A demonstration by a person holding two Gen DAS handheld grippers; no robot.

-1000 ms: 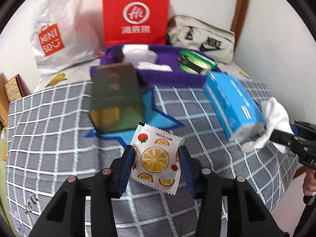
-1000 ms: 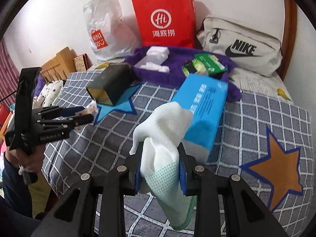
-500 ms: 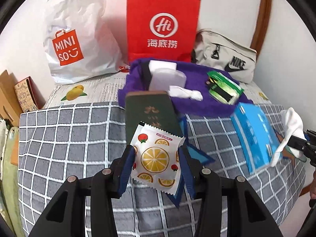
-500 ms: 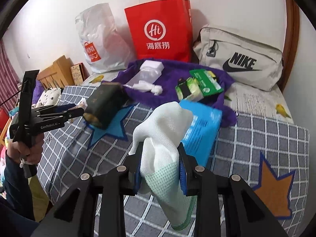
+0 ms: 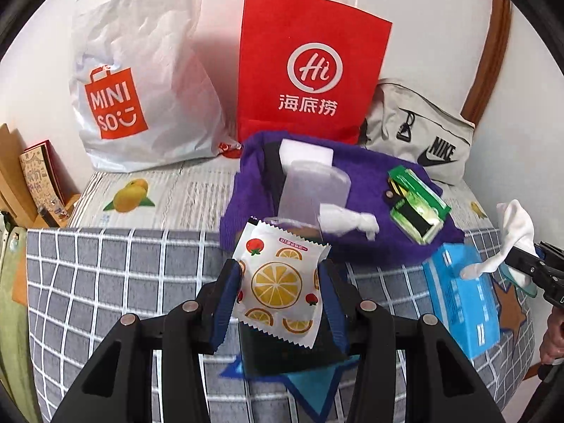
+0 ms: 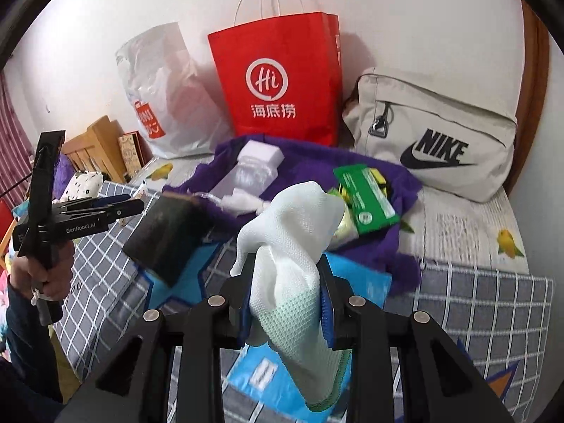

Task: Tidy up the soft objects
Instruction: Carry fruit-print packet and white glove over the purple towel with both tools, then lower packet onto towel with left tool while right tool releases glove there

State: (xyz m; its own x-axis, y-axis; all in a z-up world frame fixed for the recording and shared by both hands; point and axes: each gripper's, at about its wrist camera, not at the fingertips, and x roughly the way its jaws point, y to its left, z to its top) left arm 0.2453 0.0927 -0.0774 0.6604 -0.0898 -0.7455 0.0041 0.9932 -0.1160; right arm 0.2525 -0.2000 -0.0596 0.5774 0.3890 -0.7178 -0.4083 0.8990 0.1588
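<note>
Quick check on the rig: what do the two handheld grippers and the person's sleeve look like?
Both the left gripper and the right gripper are black linkages with silver pivot bolts and blue finger pads. The left's body reads GenRobot.AI in white. A dark sleeve shows.

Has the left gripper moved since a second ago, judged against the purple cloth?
Yes. The left gripper, shut on the orange-print packet, has advanced toward the purple cloth, which now looms larger and closer behind the packet.
</note>
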